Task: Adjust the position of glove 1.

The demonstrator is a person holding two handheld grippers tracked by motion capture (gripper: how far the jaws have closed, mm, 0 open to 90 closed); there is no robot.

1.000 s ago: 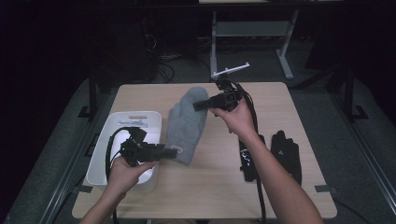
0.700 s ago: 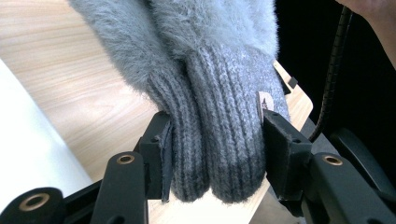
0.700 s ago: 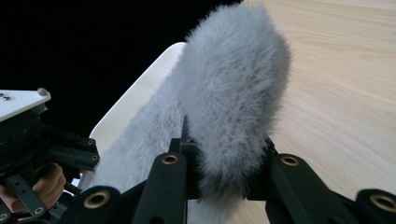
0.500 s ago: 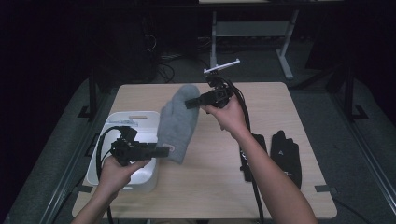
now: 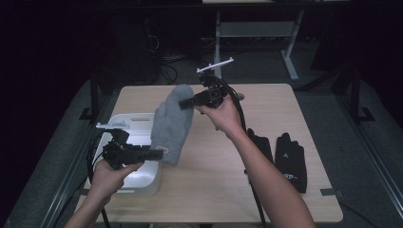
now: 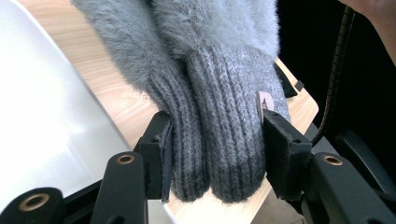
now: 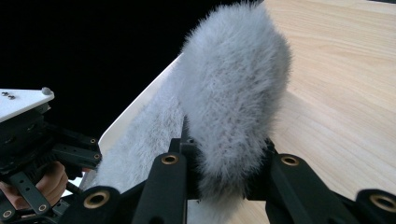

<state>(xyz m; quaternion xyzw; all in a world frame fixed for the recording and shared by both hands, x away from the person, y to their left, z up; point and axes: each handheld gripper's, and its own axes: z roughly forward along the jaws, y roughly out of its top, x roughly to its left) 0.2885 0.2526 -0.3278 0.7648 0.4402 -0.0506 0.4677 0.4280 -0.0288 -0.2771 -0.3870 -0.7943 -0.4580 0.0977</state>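
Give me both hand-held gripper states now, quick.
Left hand-held gripper: closed on the knit cuffs of the grey mittens.
Right hand-held gripper: closed on the mittens' fluffy tip end.

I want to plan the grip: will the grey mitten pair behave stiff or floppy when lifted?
Probably floppy: the grey mitten pair hangs slack between the right gripper and the left gripper. Likely light. The fuzzy pile and ribbed cuffs should resist slipping.

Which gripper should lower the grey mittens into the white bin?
Left, probably: the left gripper grips the grey mittens by their cuffs beside the white bin; the right gripper holds their tips farther off.
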